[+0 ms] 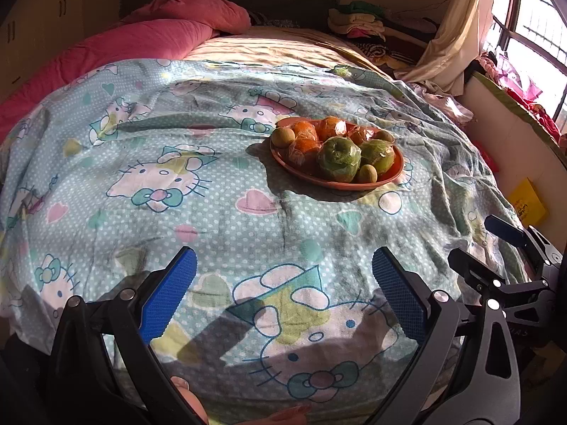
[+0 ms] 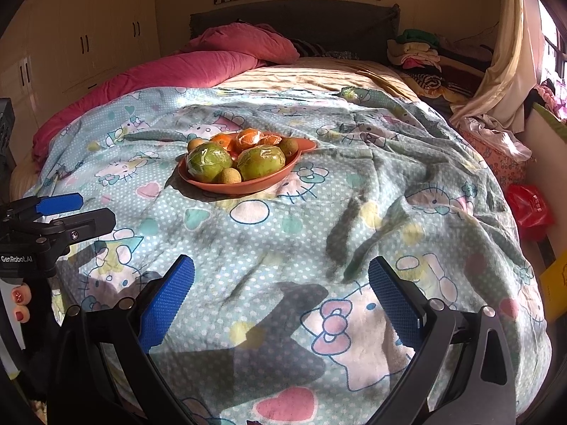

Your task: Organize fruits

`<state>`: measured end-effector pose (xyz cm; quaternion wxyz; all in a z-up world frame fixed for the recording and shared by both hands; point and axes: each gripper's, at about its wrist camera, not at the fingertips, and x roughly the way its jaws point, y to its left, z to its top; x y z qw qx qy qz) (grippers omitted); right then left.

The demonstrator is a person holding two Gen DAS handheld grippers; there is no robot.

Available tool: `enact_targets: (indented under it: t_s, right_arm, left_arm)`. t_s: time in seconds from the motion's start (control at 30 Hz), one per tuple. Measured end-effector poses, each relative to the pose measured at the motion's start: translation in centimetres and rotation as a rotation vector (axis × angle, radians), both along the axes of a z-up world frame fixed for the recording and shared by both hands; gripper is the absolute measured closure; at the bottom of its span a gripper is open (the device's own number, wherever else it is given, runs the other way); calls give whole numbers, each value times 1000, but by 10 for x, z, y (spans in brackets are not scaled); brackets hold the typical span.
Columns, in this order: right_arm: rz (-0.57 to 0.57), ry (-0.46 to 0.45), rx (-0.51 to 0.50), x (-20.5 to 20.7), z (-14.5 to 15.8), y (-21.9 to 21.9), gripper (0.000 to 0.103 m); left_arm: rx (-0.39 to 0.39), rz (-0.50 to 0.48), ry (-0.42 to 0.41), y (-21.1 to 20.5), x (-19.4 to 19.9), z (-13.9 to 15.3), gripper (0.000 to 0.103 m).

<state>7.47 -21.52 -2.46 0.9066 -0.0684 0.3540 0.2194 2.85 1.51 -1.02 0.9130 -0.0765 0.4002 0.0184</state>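
Plate (image 2: 244, 187) holds two green fruits (image 2: 209, 162), three small brown ones (image 2: 229, 176)

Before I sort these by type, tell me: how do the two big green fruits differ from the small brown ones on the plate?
The green fruits are far larger than the brown fruits. The green ones are wrapped in clear glossy film; the brown ones look bare and matte. The green pair sits side by side at the near side of the plate, while the brown ones are scattered around its edges. All are roundish and lie on the same plate.

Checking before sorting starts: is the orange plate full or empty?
Full: the plate holds wrapped oranges, two green fruits and small brown ones.
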Motion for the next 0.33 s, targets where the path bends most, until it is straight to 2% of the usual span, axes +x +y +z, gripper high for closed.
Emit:
enact_targets:
  t_s: [0.13, 0.33]
  right_arm:
    - [-24, 22, 2, 9, -4, -6, 4]
    - [-154, 78, -9, 55, -6, -40, 4]
  left_arm:
    - [33, 59, -23, 14, 9, 2, 10]
    - [54, 138, 29, 68, 56, -9, 10]
